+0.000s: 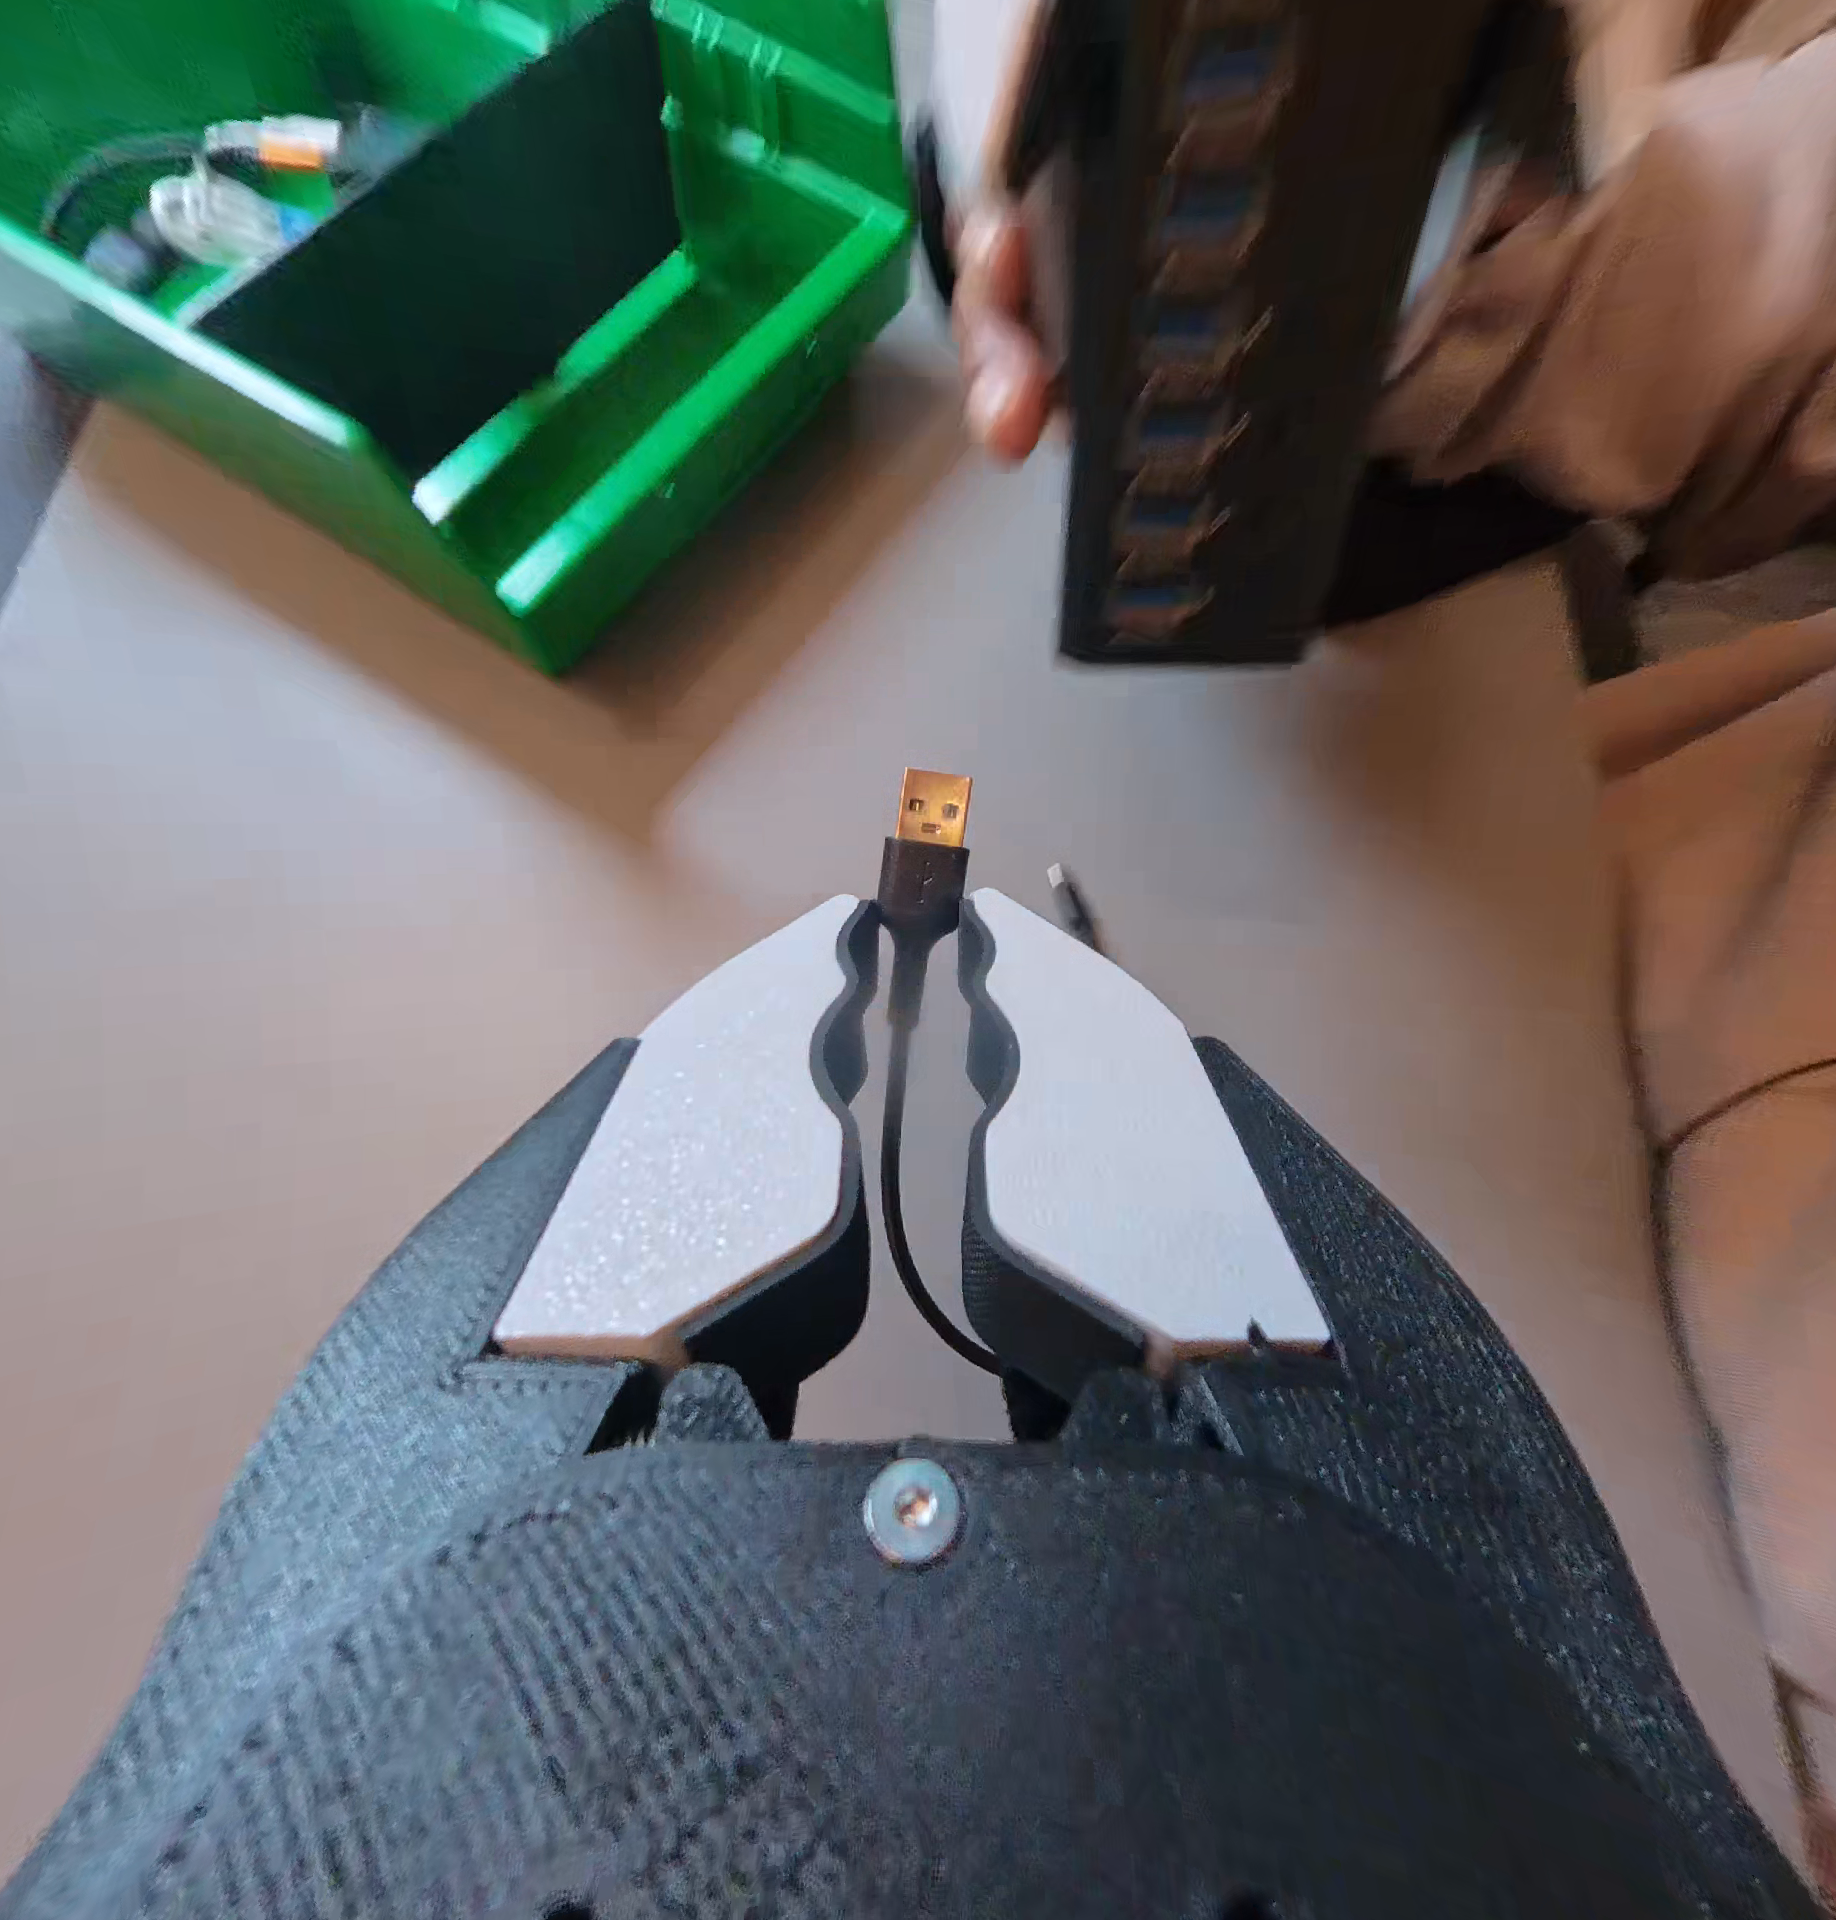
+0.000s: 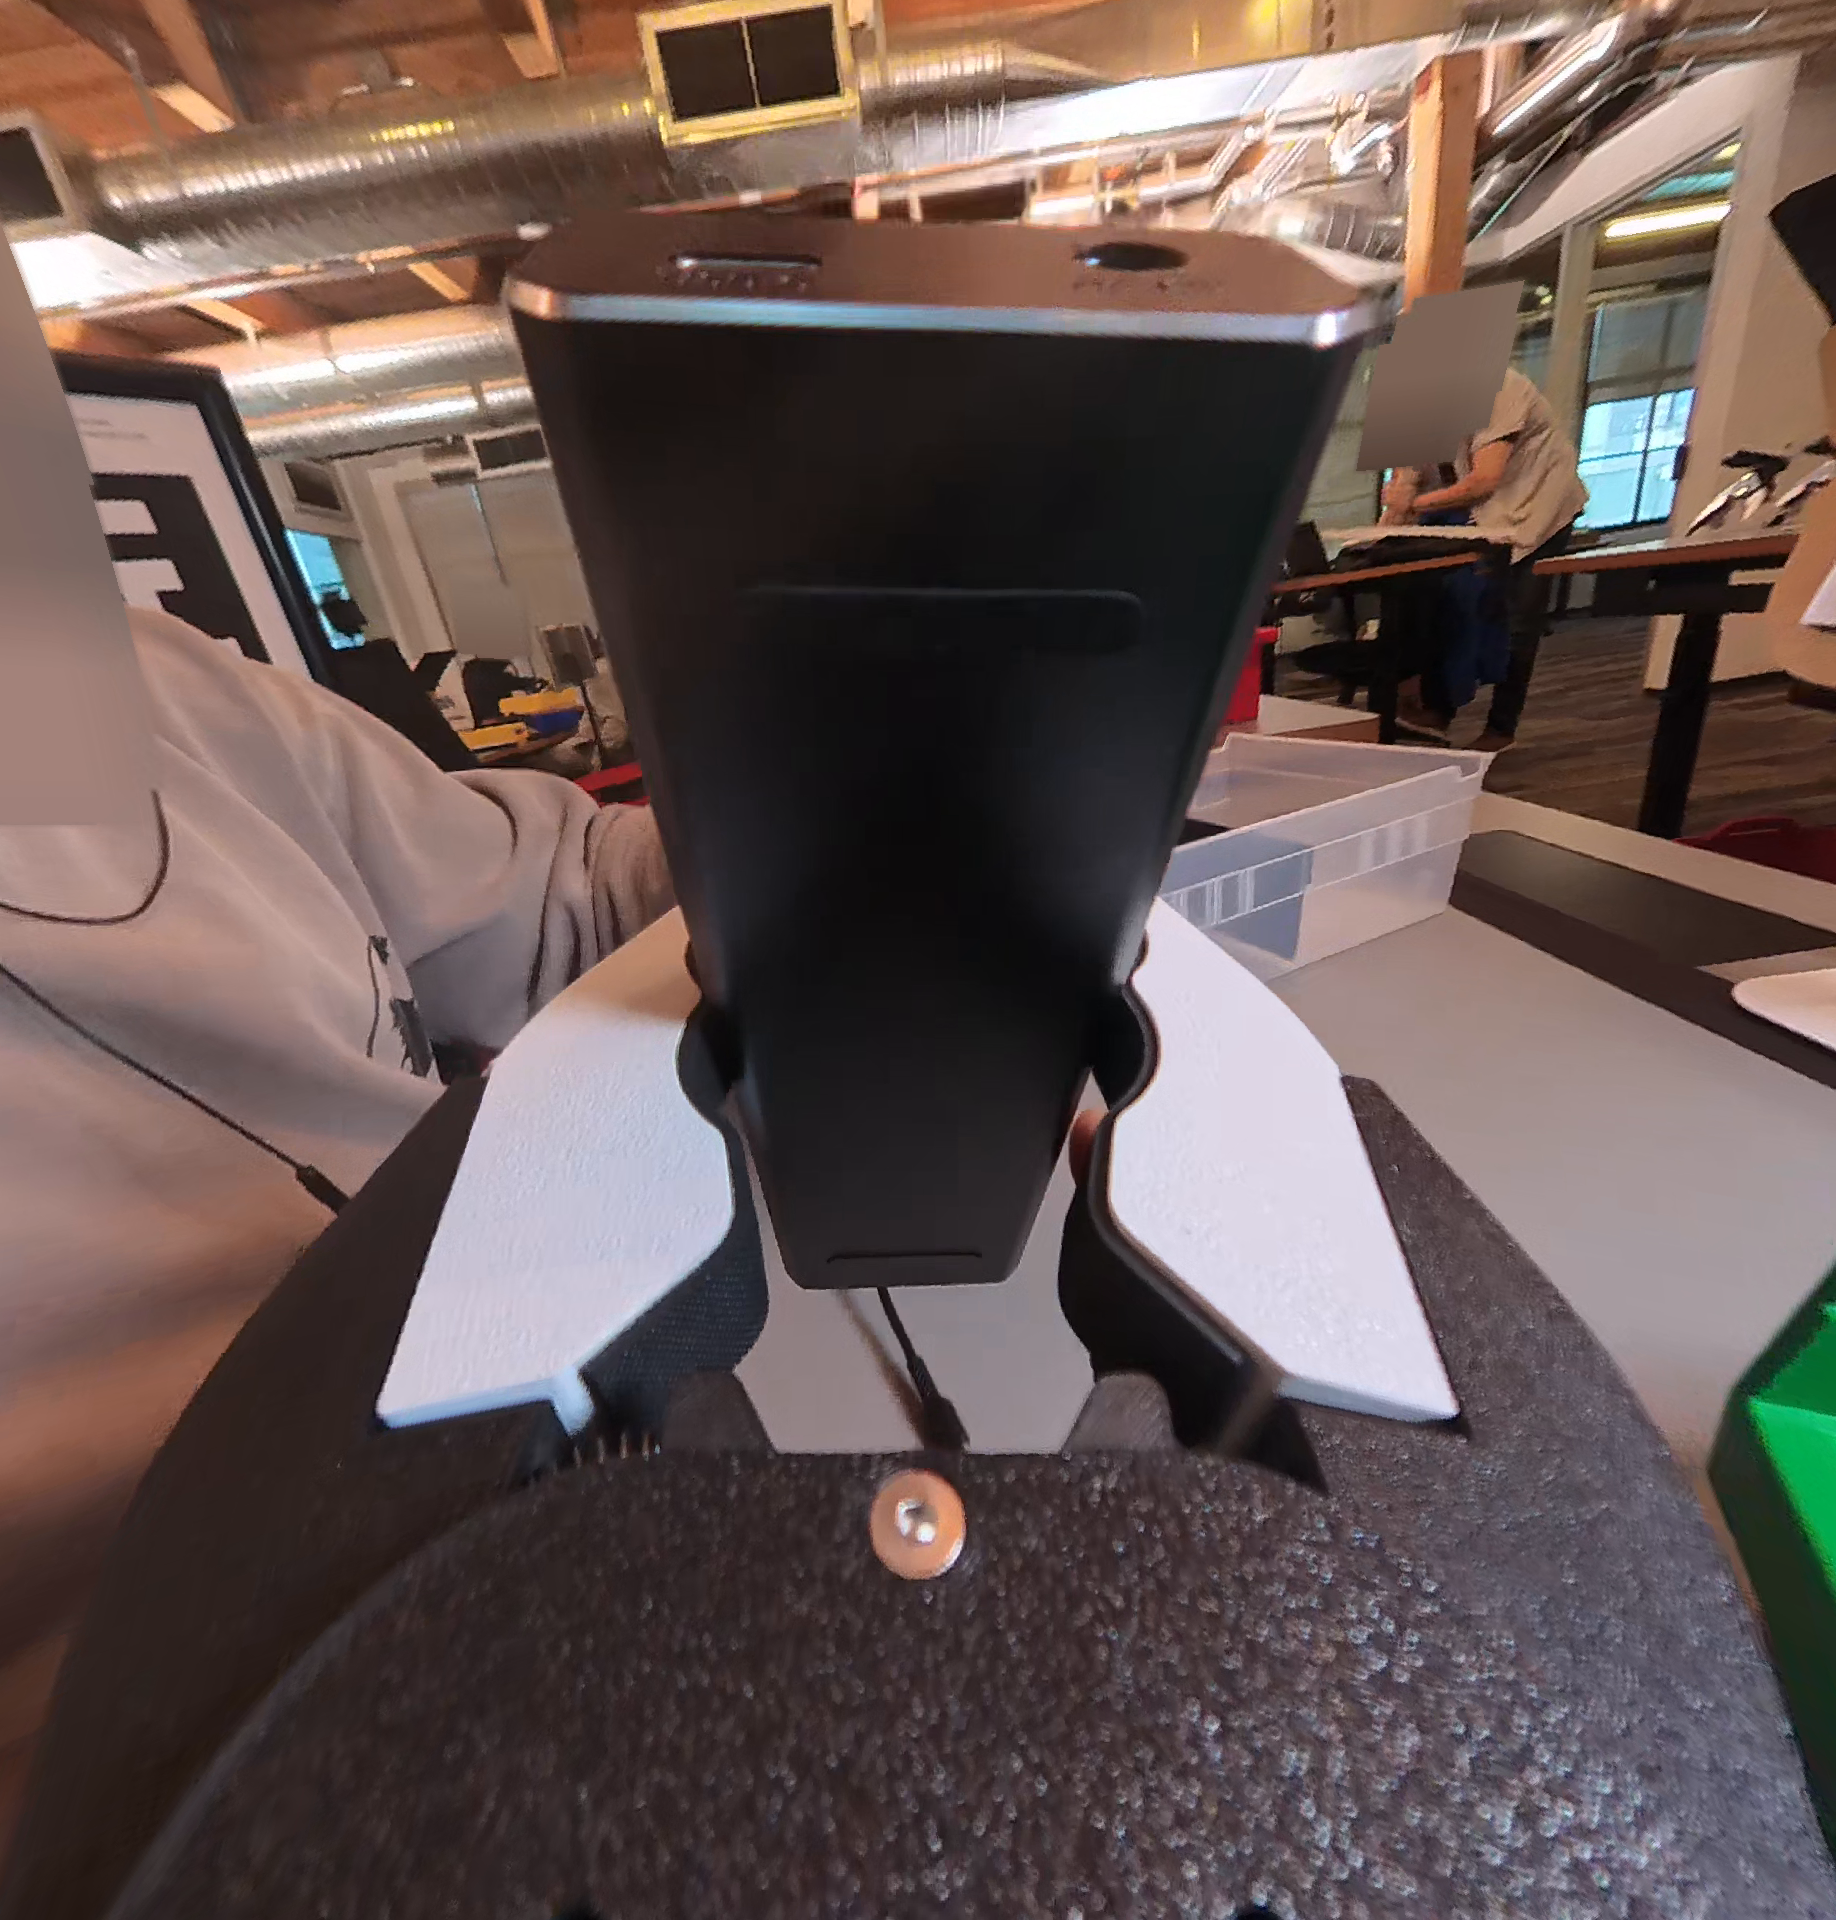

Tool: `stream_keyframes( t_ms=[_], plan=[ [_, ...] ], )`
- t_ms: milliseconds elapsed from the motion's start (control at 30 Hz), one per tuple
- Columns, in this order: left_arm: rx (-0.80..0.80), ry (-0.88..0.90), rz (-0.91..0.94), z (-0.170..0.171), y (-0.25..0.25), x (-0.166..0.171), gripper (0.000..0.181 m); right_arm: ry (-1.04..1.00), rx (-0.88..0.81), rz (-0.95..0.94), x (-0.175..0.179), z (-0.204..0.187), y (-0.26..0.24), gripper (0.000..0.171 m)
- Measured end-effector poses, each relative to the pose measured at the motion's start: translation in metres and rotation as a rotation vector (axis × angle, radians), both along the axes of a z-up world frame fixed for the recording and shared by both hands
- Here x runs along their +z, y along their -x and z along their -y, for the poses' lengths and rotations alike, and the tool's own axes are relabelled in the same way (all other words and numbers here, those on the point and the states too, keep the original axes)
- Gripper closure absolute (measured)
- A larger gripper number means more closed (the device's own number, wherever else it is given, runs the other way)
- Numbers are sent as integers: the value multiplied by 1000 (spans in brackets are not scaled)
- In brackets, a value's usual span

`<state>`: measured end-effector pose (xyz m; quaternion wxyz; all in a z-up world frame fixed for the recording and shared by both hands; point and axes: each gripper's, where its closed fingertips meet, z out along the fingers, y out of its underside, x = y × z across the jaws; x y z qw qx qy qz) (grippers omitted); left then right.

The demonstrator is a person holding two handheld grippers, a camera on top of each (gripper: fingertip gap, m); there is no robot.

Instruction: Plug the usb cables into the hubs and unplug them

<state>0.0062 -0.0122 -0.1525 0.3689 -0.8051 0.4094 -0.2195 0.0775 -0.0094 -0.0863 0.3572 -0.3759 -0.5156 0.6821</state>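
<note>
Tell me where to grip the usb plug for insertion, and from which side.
Grip the black moulded housing, coming from the cable end. The left gripper does this now: its fingers are shut on the housing's two narrow sides, the gold metal tip juts clear ahead, and the cable trails back between the fingers. That leaves the tip free to enter the hub, which the right gripper holds.

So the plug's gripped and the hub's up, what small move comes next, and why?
Probably carry the left claw up and right toward the hub. It is shut on the plug, whose metal end points forward, while the hub's port row hangs apart from it, held by the right claw. The gap must close before insertion.
</note>
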Motion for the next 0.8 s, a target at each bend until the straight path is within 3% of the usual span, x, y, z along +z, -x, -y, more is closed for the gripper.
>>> stream_keyframes(
  t_ms=[33, 200, 800],
  plan=[
    [-21, -13, 20, 5, -5, 13, 166, -9, 8, 12, -3, 2, 2, 102],
    [-92, -106, 58, 13, -32, 54, 166, -30, 39, 74, -18, 13, 11, 102],
    [-149, 12, -201, 4, -45, 12, 167, -416, -110, 336, -75, 19, 36, 102]
  ],
)
